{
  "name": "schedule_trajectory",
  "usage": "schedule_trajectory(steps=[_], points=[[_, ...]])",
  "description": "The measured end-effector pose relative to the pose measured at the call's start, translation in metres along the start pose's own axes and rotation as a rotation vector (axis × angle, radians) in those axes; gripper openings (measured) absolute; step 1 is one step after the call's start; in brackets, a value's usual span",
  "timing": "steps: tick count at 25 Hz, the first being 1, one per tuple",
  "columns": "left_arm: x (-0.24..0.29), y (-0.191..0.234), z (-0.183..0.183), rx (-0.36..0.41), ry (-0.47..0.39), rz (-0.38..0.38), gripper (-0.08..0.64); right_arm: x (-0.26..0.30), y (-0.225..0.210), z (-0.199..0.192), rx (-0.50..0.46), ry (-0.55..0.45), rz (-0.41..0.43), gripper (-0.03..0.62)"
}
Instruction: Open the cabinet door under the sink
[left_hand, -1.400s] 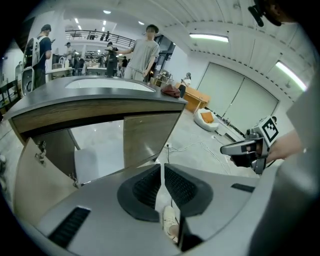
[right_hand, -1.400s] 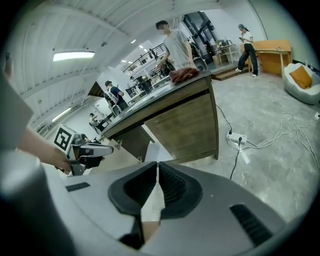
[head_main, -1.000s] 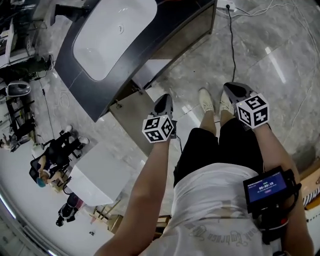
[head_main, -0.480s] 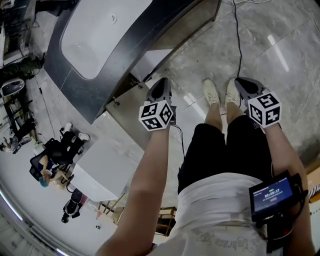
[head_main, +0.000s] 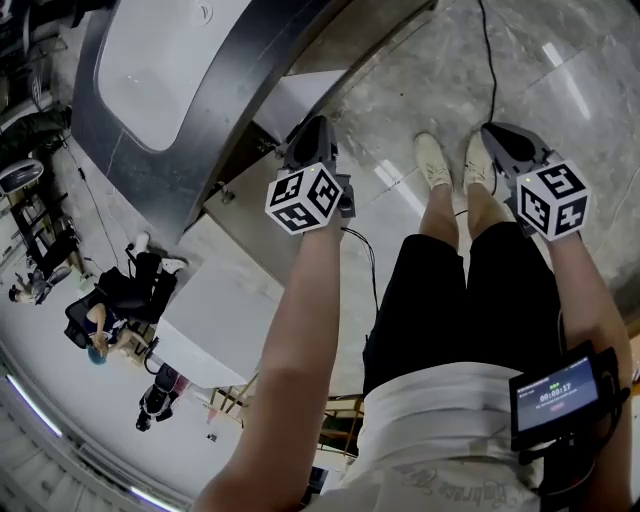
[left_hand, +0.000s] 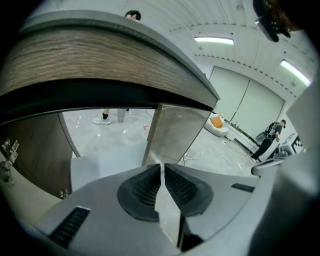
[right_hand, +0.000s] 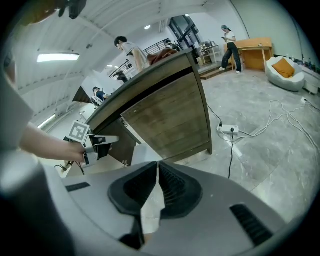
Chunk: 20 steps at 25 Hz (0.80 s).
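Note:
The sink (head_main: 150, 70) is a white basin in a dark countertop (head_main: 205, 160), at the head view's top left. The cabinet beneath it stands open on its left side. My left gripper (head_main: 306, 128) reaches into that opening, next to a pale panel (head_main: 290, 100). In the left gripper view the left gripper (left_hand: 162, 172) has its jaws together, and a grey upright door panel (left_hand: 175, 132) rises just beyond the tips; I cannot tell whether they touch. My right gripper (head_main: 497, 135) hangs over the floor, and the right gripper view shows that right gripper (right_hand: 157, 172) shut and empty.
The cabinet's right section has a wood front (right_hand: 170, 120). Hinges (left_hand: 7, 148) sit on a brown inner wall. A power strip (right_hand: 227, 130) and cable (head_main: 490, 50) lie on the marble floor. My feet (head_main: 433, 160) stand near the cabinet. A white block (head_main: 210, 320) and people (head_main: 100, 320) are at the left.
The head view has swung, so the sink sits higher and further left. My left gripper now lies closer to the cabinet opening. Neither gripper's jaws have changed.

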<state>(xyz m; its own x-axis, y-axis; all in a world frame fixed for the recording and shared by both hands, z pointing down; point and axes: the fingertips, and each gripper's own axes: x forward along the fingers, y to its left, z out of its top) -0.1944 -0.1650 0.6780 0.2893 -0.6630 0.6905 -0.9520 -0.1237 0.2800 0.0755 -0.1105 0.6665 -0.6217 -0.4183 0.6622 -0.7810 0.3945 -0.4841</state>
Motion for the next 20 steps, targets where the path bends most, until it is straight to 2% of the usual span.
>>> schedule_trajectory(steps=[2, 4, 9, 15, 20], points=[[0.005, 0.003, 0.009, -0.027, -0.021, 0.006, 0.032, -0.001, -0.003, -0.004, 0.007, 0.009, -0.003, 0.026], [0.010, 0.007, 0.019, -0.011, -0.038, 0.019, 0.032, -0.001, -0.005, -0.010, 0.020, 0.018, -0.007, 0.026], [0.020, 0.006, 0.046, 0.111, -0.056, 0.009, 0.034, -0.010, -0.008, -0.029, 0.077, 0.025, -0.037, 0.026], [0.036, 0.013, 0.055, 0.157, -0.038, -0.004, 0.160, -0.016, -0.009, -0.042, 0.110, 0.037, -0.058, 0.026], [0.043, 0.012, 0.058, 0.174, -0.031, -0.023, 0.173, -0.019, -0.013, -0.043, 0.133, 0.035, -0.076, 0.026]])
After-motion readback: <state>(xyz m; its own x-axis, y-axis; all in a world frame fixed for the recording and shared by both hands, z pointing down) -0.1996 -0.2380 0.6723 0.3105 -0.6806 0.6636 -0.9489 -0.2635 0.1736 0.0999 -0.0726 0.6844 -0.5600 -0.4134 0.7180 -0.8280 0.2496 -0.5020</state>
